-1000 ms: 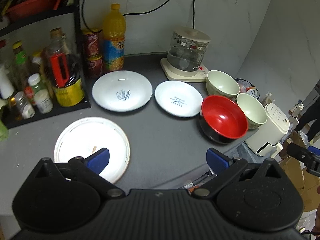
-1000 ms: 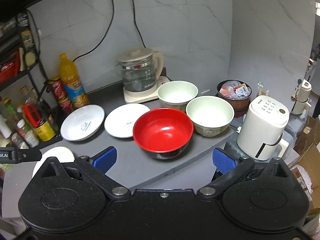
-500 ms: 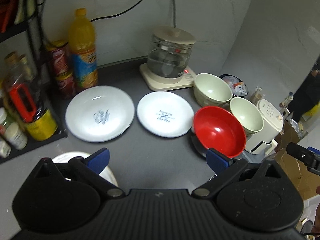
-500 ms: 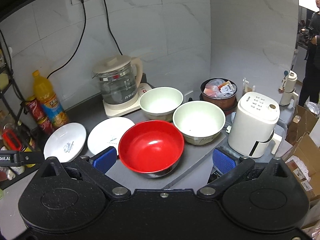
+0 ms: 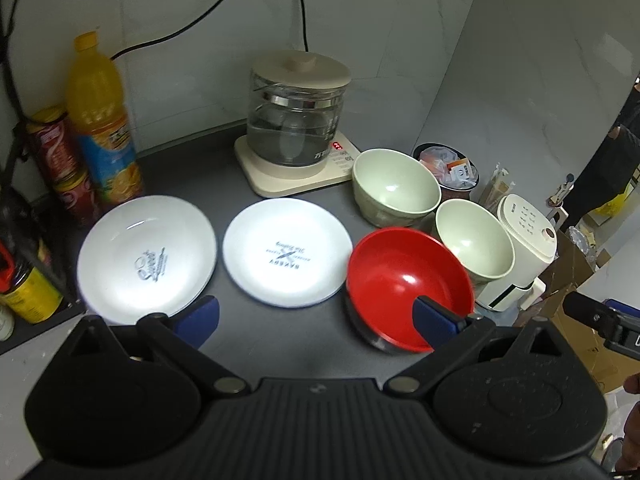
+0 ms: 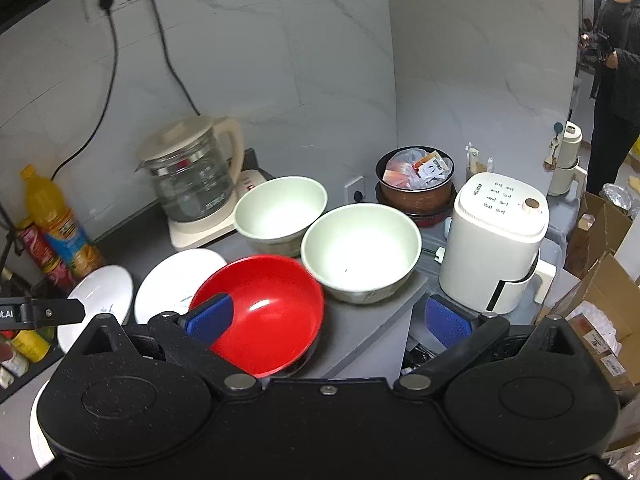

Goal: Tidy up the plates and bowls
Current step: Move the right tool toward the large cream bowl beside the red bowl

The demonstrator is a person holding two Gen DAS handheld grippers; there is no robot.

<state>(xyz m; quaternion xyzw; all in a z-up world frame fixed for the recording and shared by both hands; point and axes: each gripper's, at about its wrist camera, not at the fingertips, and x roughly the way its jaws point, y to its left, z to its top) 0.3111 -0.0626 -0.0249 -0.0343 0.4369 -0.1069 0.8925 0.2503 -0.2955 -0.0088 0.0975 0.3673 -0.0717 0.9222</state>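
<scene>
Both grippers hover w/ jaws wide apart, nothing held: left gripper [image 5: 316,316] over the table [image 5: 280,340] front, right gripper [image 6: 328,316] above the red bowl [image 6: 264,312].

Task items on the dark table: 2 white plates side by side, left plate [image 5: 146,260] and middle plate [image 5: 286,252]; red bowl just right of them; 2 pale green bowls behind it, rear one [image 5: 394,188] by the glass kettle [image 5: 296,120], other [image 5: 474,242] next to the white appliance [image 5: 528,248].

Handling, est.: plates look ceramic, i.e. stiff, glazed, slick, chip-prone; lie flat, so only the raised rim offers a pinch. Red bowl looks like light plastic/lacquer; may slide or tip. Take one wall, a jaw inside and a jaw outside. Green bowls prob. heavier; same rim grip, set down softly.
</scene>
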